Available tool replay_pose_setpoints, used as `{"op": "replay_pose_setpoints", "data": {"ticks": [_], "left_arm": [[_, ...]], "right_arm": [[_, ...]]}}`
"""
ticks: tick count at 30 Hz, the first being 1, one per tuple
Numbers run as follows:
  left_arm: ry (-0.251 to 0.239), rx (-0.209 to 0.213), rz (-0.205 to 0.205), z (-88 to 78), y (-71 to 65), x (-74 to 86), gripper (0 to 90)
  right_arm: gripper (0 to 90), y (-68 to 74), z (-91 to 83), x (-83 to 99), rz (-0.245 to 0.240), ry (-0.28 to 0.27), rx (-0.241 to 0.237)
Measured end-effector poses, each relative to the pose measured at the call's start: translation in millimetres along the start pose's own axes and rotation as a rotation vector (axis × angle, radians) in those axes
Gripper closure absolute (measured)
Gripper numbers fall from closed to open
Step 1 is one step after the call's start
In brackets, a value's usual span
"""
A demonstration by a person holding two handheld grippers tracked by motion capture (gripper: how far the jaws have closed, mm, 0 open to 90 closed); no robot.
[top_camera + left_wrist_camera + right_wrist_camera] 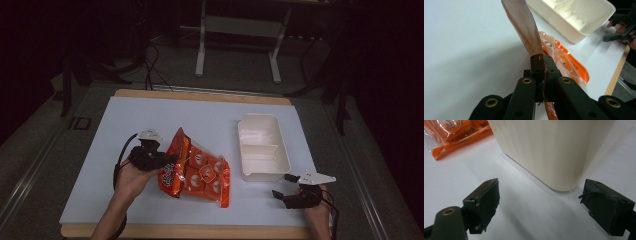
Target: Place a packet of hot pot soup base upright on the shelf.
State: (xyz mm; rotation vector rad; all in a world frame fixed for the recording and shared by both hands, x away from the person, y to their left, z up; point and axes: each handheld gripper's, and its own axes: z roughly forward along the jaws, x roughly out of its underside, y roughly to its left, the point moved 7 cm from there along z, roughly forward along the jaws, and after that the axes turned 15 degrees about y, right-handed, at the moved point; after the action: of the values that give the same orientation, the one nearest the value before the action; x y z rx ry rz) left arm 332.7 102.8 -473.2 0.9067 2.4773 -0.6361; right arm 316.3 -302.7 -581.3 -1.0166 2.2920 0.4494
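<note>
On a white counter [150,115] with a wooden edge, in a dim room with grey floor and a white metal frame [239,37] behind, lies an orange snack bag [200,172] beside a cream divided tray [262,147]. At the bag's raised left edge, the left gripper [167,159] has its jaws clamped together on the plastic. The right gripper [282,186] rests near the tray's near corner, jaws wide apart, holding nothing.

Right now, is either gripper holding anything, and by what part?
The left gripper is shut on the orange snack bag, pinching its left edge so that end lifts off the table. The right gripper is open and holds nothing, near the white tray.
</note>
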Motion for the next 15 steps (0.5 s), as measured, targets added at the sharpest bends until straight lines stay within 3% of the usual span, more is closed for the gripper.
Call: {"op": "replay_pose_setpoints", "data": {"ticks": [3,9,15], "left_arm": [[0.004,-0.007,0.025,-1.5,-4.0,-9.5,89.7],[-0.020,0.034,0.069,-8.9,-19.7,-31.4,89.8],[-0.036,0.048,0.098,-13.6,-31.4,-48.8,89.9]], "right_arm": [[14.6,0.1,-0.1,0.0,-0.002,-0.001,0.000],[14.6,0.4,0.0,-0.1,-0.005,-0.001,-0.003],[14.6,0.6,0.0,-0.1,-0.006,-0.001,-0.006]]}}
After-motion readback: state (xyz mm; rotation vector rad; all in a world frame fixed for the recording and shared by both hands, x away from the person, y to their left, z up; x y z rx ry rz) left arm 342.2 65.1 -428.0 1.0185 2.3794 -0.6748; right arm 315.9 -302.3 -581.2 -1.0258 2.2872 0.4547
